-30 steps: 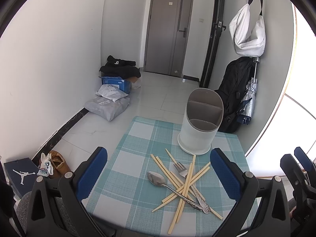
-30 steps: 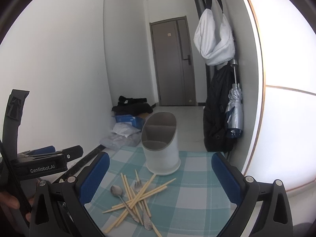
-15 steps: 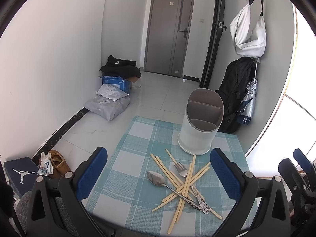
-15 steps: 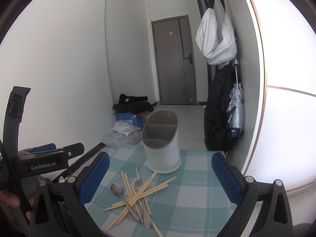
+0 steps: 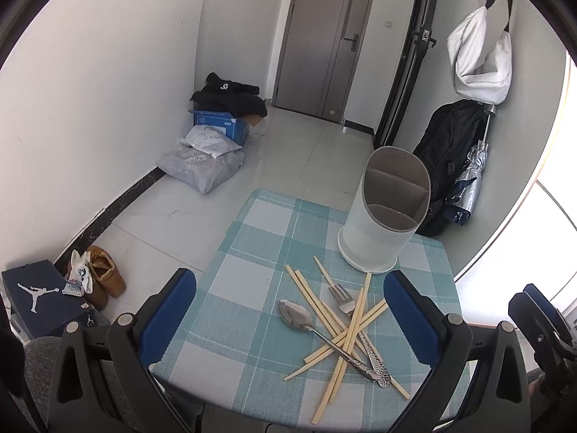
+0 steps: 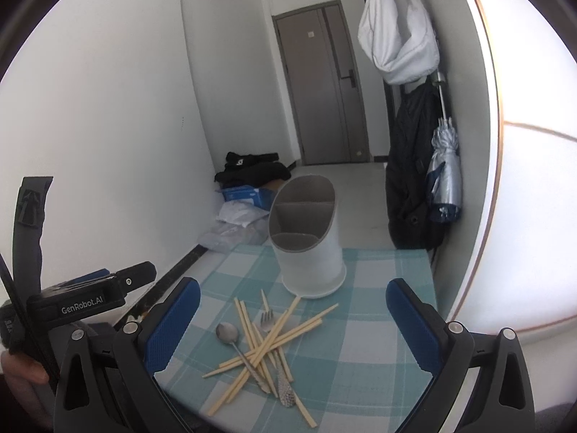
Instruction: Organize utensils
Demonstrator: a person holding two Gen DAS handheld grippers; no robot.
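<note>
Against the frames from a second before, little had changed: the pile lay as it did, and your right gripper [image 6: 288, 310] had edged slightly nearer the tabletop [image 5: 252, 252], the holder sitting a touch larger in its view.

The near edge of the tabletop was cut off behind both grippers' bodies. The holder's [image 5: 386, 223] compartments showed only their upper walls; their floors were hidden. Where chopsticks [image 5: 346, 328] crossed the spoon [image 5: 295, 315] and fork [image 5: 340, 297], the order of stacking was hard to make out.

You held your left gripper [image 5: 288, 310] with jaws spread wide, gripping nothing, above the near side of the tabletop. Your right gripper's jaws were equally wide and empty. The utensils lay in a loose heap on the checked cloth, just in front of the holder, one chopstick tip touching its base.
</note>
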